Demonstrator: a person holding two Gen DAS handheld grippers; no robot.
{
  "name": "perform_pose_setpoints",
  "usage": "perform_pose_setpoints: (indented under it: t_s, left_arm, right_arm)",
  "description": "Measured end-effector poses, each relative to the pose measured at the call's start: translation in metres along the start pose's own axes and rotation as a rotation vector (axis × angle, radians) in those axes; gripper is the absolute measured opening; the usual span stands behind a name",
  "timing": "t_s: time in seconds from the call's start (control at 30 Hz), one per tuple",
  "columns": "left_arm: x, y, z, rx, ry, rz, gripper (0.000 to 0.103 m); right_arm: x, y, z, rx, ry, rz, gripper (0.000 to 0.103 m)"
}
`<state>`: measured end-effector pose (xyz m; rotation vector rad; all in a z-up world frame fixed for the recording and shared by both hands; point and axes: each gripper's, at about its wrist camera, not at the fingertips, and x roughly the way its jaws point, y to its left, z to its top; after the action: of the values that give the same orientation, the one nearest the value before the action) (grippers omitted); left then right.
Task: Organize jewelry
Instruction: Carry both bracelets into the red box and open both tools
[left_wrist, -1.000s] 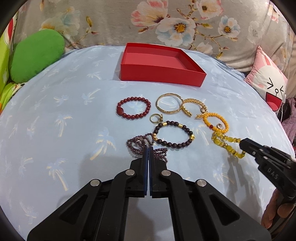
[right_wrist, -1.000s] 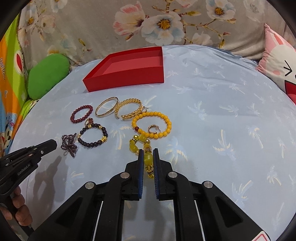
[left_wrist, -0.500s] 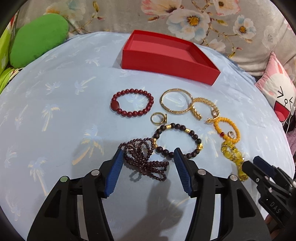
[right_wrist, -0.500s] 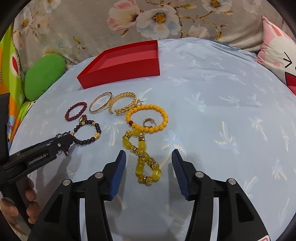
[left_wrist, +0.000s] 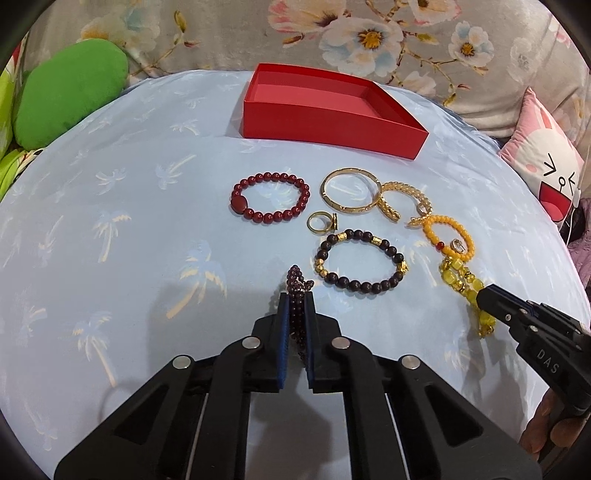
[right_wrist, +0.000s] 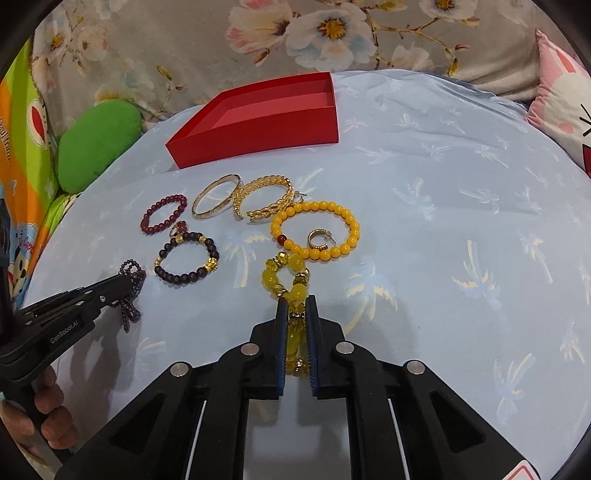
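My left gripper (left_wrist: 296, 299) is shut on a dark purple bead strand (left_wrist: 296, 284), which lies on the blue cloth. My right gripper (right_wrist: 295, 302) is shut on a yellow bead bracelet (right_wrist: 291, 280). Further out lie a red bead bracelet (left_wrist: 271, 197), a gold bangle (left_wrist: 350, 190), a gold chain bracelet (left_wrist: 404, 201), a gold ring (left_wrist: 320, 221), a dark bead bracelet (left_wrist: 360, 262) and an orange bead bracelet (right_wrist: 316, 230) with a small gold earring (right_wrist: 318, 238) inside it. An empty red box (left_wrist: 328, 109) stands behind them; it also shows in the right wrist view (right_wrist: 258, 122).
A green cushion (left_wrist: 66, 99) lies at the far left. A pink rabbit pillow (left_wrist: 546, 166) is at the right. A floral fabric (left_wrist: 332, 33) rises behind the box. The blue palm-print cloth (right_wrist: 461, 258) stretches to the right of the jewelry.
Both grippers were open half a second ago, each straddling its piece. Now the left has shut on the purple strand and the right on the yellow bracelet.
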<state>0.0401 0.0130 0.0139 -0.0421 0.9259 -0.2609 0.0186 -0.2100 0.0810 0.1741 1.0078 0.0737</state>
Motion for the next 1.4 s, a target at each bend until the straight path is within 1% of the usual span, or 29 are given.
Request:
perform_pose_setpoints:
  t_s: [0.17,0.3,0.47,0.57,0.63,0.7,0.83,0.93,1.0,1.03,1.2,1.4]
  left_arm:
    - [-0.014,0.0,0.002,-0.002,-0.012,-0.011,0.007]
    - [-0.03,-0.006,0.017,0.016,-0.044,-0.033,0.007]
    - [-0.04,-0.016,0.053,0.043,-0.086,-0.067,0.007]
    - [-0.037,-0.021,0.08,0.061,-0.112,-0.071,0.007]
    - [-0.035,-0.024,0.099,0.072,-0.137,-0.061,0.007]
    - [-0.028,-0.025,0.119,0.074,-0.156,-0.045,0.007]
    - [-0.01,-0.021,0.155,0.064,-0.163,-0.039,0.007]
    - [0.001,-0.017,0.18,0.058,-0.179,-0.035,0.007]
    - [0.011,-0.015,0.197,0.06,-0.18,-0.045,0.007]
    - [0.016,-0.015,0.202,0.064,-0.182,-0.037,0.007]
    - [0.052,-0.014,0.22,0.078,-0.152,-0.015,0.007]
    - [0.089,-0.013,0.222,0.086,-0.11,0.009,0.007]
  right_arm:
    - [-0.017,0.007,0.008,-0.016,-0.038,0.015,0.009]
    - [-0.033,0.01,0.024,-0.013,-0.07,0.046,0.009]
    - [-0.04,0.01,0.06,-0.023,-0.113,0.055,0.009]
    - [-0.038,0.011,0.087,-0.031,-0.142,0.057,0.009]
    - [-0.035,0.013,0.105,-0.039,-0.164,0.053,0.009]
    - [-0.03,0.014,0.127,-0.039,-0.184,0.057,0.009]
    - [-0.016,0.016,0.172,-0.032,-0.217,0.069,0.009]
    - [-0.004,0.018,0.199,-0.029,-0.226,0.077,0.009]
    - [0.011,0.018,0.215,-0.021,-0.22,0.088,0.009]
    - [0.019,0.018,0.222,-0.016,-0.213,0.092,0.009]
    - [0.054,0.013,0.236,0.016,-0.171,0.1,0.009]
    - [0.094,0.004,0.238,0.047,-0.114,0.092,0.01]
